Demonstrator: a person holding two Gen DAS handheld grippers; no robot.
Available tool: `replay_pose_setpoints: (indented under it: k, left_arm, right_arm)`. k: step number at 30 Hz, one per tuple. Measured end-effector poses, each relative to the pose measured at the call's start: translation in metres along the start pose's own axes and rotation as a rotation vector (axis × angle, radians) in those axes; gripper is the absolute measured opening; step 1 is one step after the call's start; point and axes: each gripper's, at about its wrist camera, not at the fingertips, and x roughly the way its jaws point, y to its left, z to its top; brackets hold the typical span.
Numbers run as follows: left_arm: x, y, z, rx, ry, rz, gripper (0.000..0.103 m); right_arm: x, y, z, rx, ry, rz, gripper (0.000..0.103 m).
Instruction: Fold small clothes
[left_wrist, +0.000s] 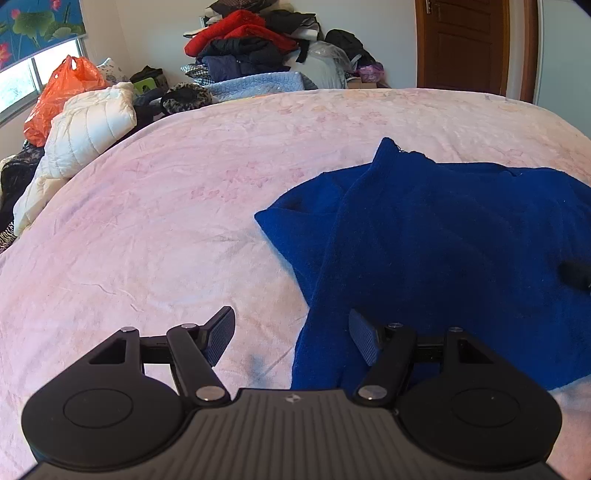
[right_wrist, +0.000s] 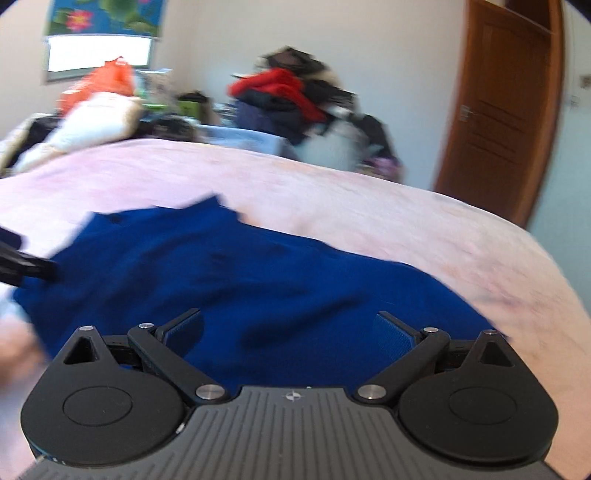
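Far left, beside the bed: a white quilted jacket (left_wrist: 92, 125) with an orange plastic bag (left_wrist: 62, 92) behind it, under a window.
Bed: a pink bedspread (left_wrist: 166, 206), lightly creased, covers the whole surface.
Left tool (left_wrist: 291, 334): jaws partly apart with nothing between the pads; its left pad is over the pink bedspread, its right pad over the near left edge of the garment.
Blue garment (left_wrist: 443, 240): a dark blue knitted piece lying flat on the bedspread, right of centre in the left wrist view, one layer folded over another, a pointed corner towards the far side.
Right tool (right_wrist: 290, 332): jaws spread wide above the blue garment's near edge, holding nothing; this view is blurred.
Back wall: a heap of clothes (left_wrist: 255, 40), red and dark pieces on top.
Far right: a brown wooden door (left_wrist: 465, 44).
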Motion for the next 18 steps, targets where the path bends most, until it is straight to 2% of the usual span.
replay_pose_setpoints:
  k: [6,10,18]
  left_arm:
    - [0.001,0.000,-0.006,0.000,0.015,-0.008,0.068]
    - [0.002,0.002,-0.008,-0.005,0.024,-0.012,0.068]
    - [-0.002,0.012,-0.013,-0.030,0.022,-0.015,0.068]
  right_arm:
    - [0.015,0.026,-0.015,-0.082,0.124,-0.001,0.099]
    - [0.014,0.019,-0.019,-0.015,0.134,0.018,0.101]
    - [0.014,0.023,-0.023,-0.016,0.124,-0.006,0.101]
